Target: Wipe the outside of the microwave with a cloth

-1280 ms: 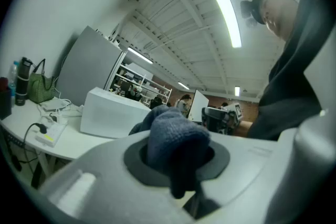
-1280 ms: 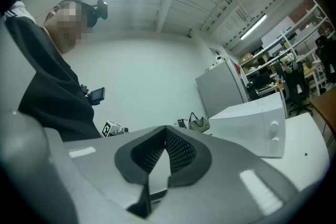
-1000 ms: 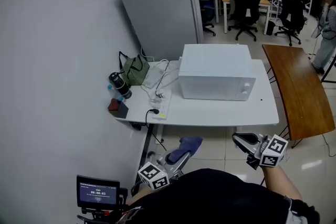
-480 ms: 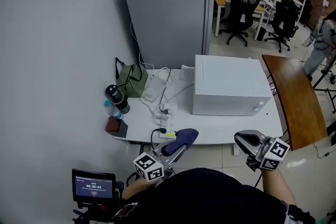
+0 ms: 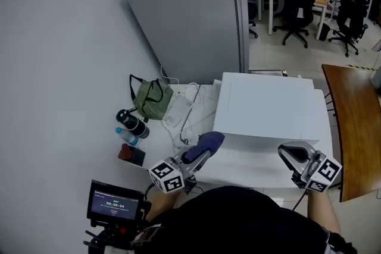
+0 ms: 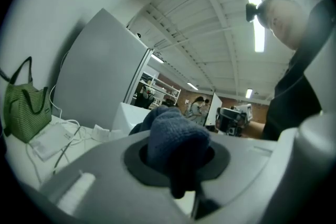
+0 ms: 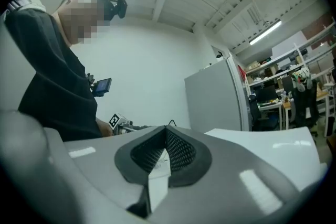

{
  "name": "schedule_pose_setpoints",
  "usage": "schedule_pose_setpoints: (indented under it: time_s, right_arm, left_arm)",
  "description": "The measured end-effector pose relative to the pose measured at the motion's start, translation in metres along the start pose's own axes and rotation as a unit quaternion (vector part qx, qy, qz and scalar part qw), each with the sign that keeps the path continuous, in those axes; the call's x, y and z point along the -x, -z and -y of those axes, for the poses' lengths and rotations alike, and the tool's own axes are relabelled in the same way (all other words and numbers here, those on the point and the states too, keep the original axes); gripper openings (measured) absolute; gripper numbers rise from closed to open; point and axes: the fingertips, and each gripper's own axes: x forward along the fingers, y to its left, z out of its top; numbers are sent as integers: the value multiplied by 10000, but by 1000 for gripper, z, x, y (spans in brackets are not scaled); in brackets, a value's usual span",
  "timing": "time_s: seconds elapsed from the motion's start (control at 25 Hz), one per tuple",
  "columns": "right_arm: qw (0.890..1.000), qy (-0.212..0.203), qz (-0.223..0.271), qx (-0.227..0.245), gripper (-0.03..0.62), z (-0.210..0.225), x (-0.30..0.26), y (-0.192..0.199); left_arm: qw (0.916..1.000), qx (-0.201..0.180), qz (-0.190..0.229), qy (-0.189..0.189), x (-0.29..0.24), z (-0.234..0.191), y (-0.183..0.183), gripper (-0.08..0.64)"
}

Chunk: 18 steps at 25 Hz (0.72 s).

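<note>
left gripper clamps blue cloth ready to wipe microwave, right gripper clenched empty alongside.

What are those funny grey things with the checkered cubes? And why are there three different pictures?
A person is holding two grabbing tools, one in each hand. One camera sits on the person's head and looks down. Each tool carries its own camera, looking along its jaws. The left gripper is pinching a blue cloth. The right gripper is closed and holds nothing. On the white table stand a white microwave, a green bag, a dark bottle and some cables. The cloth is for wiping the microwave.
</note>
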Motion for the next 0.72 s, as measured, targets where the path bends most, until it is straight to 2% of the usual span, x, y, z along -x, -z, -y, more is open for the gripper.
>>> schedule_pose_setpoints:
  time_s: [0.12, 0.24, 0.32, 0.52, 0.72]
  right_arm:
    - [9998, -84, 138, 97, 6, 49, 3, -18]
    - [9998, -96, 164, -36, 6, 71, -5, -20]
    - [9999, 38, 73, -92, 6, 81, -12, -15]
    - [9970, 590, -496, -106, 6, 76, -34, -15]
    - [9885, 1129, -1004, -74, 6, 60, -43, -24]
  left_arm:
    - [9996, -69, 134, -237, -26, -24, -28, 63]
    - [9982, 62, 292, -519, -35, -62, -67, 62]
    - [9977, 56, 378, -563, -41, -93, -83, 62]
    - [9988, 59, 434, -229, -76, -168, -90, 62]
    - [9976, -633, -63, 275, -129, -210, -88, 62]
